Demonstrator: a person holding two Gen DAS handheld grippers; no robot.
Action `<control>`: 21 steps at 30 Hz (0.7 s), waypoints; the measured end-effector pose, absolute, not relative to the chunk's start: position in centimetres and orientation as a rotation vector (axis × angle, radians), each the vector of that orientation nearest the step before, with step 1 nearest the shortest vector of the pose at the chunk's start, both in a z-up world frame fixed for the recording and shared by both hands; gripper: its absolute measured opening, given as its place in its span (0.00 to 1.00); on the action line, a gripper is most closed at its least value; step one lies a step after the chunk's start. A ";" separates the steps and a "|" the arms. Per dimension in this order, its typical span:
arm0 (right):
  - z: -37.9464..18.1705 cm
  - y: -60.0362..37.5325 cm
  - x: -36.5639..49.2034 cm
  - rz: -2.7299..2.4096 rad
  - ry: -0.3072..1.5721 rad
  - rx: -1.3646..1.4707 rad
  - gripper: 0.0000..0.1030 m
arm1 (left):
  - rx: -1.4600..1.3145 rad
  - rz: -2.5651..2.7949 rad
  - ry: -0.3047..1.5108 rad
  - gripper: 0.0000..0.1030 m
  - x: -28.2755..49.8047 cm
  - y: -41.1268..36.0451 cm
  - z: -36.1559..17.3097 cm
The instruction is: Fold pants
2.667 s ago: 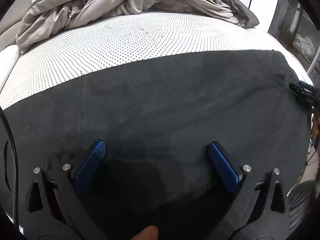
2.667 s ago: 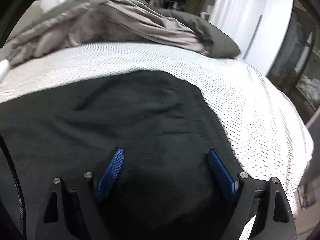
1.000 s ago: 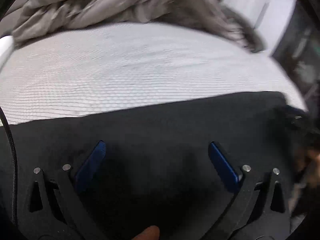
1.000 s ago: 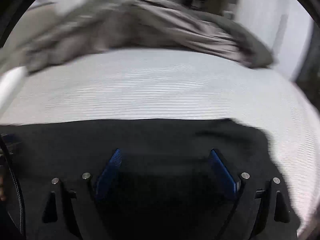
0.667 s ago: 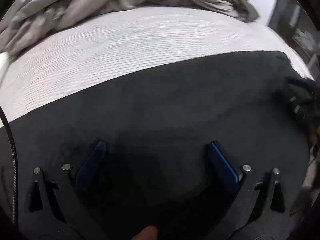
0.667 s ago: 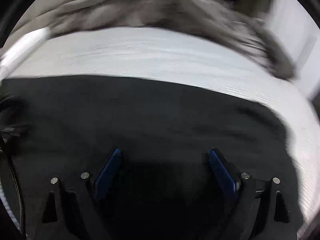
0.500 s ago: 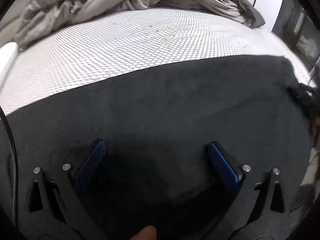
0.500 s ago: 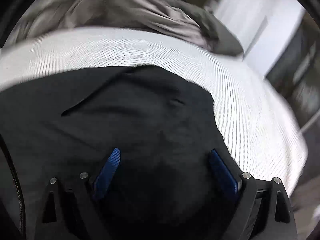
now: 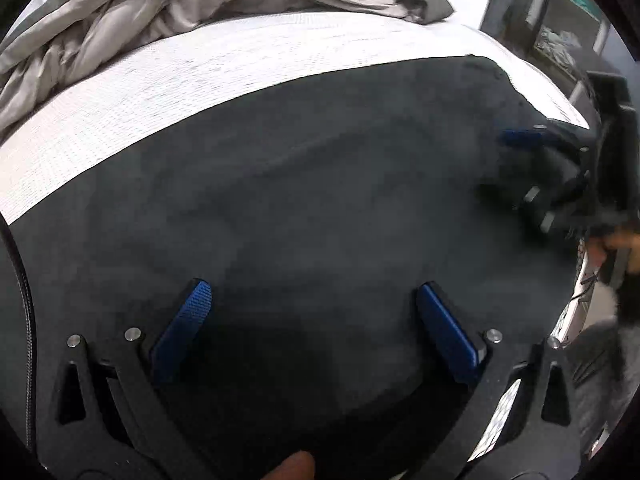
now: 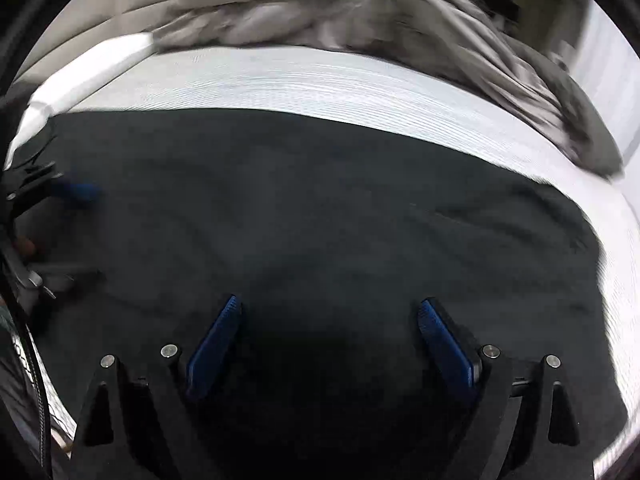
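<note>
Black pants (image 9: 320, 184) spread flat on bed (image 9: 240, 60). Left tool (image 9: 316, 320) and right tool (image 10: 326, 336) over pants, jaws apart, empty. Only left view shows fingertip (image 9: 294, 466); grey duvet (image 10: 320, 8) beyond pants.

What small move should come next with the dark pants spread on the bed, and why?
Probably lower both grippers to an edge of the pants: their jaws stand open above the flat cloth, pinching nothing yet.
</note>
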State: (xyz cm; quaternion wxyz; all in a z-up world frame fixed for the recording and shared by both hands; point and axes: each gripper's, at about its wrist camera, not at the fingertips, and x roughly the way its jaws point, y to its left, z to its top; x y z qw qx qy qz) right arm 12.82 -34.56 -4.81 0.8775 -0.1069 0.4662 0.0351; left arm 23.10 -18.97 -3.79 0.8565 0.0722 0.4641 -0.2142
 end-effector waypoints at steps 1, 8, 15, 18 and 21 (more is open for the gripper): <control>-4.6 -36.6 12.0 0.010 0.964 -0.212 0.90 | 0.147 -0.426 0.974 0.99 23.3 -17.8 -3.9; -3.3 -42.7 6.6 -0.099 0.896 -0.194 0.79 | 0.109 -0.258 0.947 0.99 21.0 -10.3 -3.4; -0.9 -33.3 5.0 0.194 0.874 -0.199 0.82 | 0.110 -0.464 0.923 0.99 17.4 -16.6 -2.2; -2.6 -31.4 4.4 0.217 0.918 -0.306 0.82 | 0.222 -0.495 0.957 0.99 16.3 -20.0 -3.8; -2.7 -35.3 3.4 0.149 0.926 -0.295 0.82 | 0.193 -0.501 0.959 1.00 16.2 -19.1 -3.8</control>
